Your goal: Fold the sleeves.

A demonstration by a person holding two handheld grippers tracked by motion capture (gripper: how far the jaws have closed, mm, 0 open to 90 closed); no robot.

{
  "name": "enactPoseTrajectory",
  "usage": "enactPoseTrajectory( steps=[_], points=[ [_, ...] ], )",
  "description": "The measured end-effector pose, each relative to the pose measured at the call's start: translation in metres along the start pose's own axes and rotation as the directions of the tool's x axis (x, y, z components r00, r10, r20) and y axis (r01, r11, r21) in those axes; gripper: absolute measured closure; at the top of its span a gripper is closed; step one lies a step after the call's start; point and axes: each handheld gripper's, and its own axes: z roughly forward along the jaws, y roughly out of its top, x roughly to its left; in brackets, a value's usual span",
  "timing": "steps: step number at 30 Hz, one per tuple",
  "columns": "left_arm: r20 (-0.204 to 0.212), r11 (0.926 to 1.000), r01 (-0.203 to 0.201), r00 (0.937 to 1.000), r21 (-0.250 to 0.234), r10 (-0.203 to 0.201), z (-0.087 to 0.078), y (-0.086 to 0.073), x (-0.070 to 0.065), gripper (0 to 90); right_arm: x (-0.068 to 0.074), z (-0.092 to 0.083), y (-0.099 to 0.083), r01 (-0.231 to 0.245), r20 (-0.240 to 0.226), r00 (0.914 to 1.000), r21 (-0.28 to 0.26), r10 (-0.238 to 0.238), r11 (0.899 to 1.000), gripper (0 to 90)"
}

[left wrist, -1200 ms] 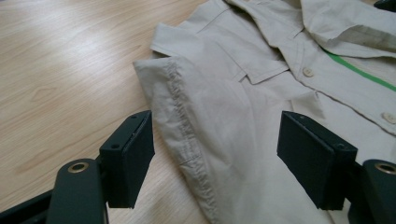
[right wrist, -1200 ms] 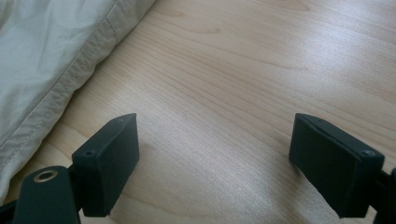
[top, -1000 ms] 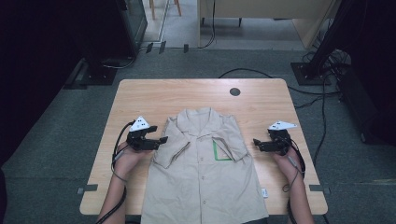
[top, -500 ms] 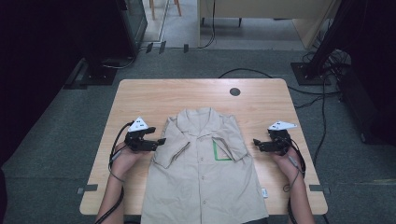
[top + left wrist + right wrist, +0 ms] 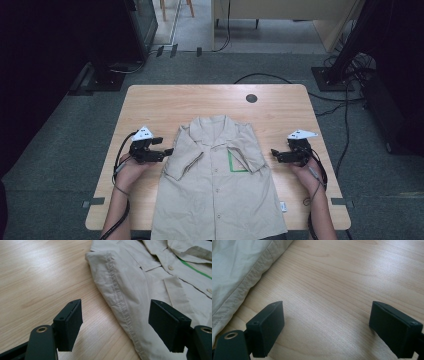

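A beige short-sleeved shirt (image 5: 217, 185) lies flat on the wooden table (image 5: 200, 102), buttoned, collar away from the person, with a green outline on its chest pocket (image 5: 236, 161). Both sleeves are folded in over the body. My left gripper (image 5: 169, 150) stands open just left of the folded left sleeve (image 5: 182, 155); in the left gripper view the sleeve's stitched hem (image 5: 120, 297) runs between the wide jaws, untouched. My right gripper (image 5: 273, 152) is open beside the shirt's right edge, over bare wood (image 5: 329, 302), with the shirt's hem (image 5: 244, 282) at its left.
A round dark cable port (image 5: 251, 98) sits near the table's far edge. A small white tag (image 5: 283, 206) lies by the shirt's lower right side. Cables (image 5: 345, 125) and dark equipment stands (image 5: 107, 75) are on the grey floor around the table.
My left gripper has shifted slightly toward the near edge of the table, staying beside the sleeve. The right gripper and the shirt have not moved.
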Motion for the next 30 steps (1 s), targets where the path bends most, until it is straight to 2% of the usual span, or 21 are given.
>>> enactPoseTrajectory(
  steps=[4,15,23,30],
  points=[
    [-0.022,0.9997,-0.023,0.9995,0.010,0.024,-0.001,-0.003,0.003,27.4,0.000,0.000,0.000,0.000,0.000,1.0000,0.000,0.000,1.000,12.2],
    [-0.050,0.9996,-0.007,0.9987,0.027,0.009,-0.004,-0.011,0.011,27.3,0.000,0.000,0.000,0.002,-0.001,1.0000,0.001,-0.002,1.000,11.9],
    [-0.075,0.9985,-0.015,0.9970,0.052,0.019,-0.004,-0.016,0.014,27.3,0.000,0.000,0.000,-0.001,0.003,1.0000,0.001,0.001,1.000,11.8],
    [-0.081,0.9981,-0.022,0.9963,0.058,0.027,-0.004,-0.018,0.016,27.3,0.000,0.000,0.000,0.001,0.001,1.0000,0.001,-0.001,1.000,11.8]
  ],
)
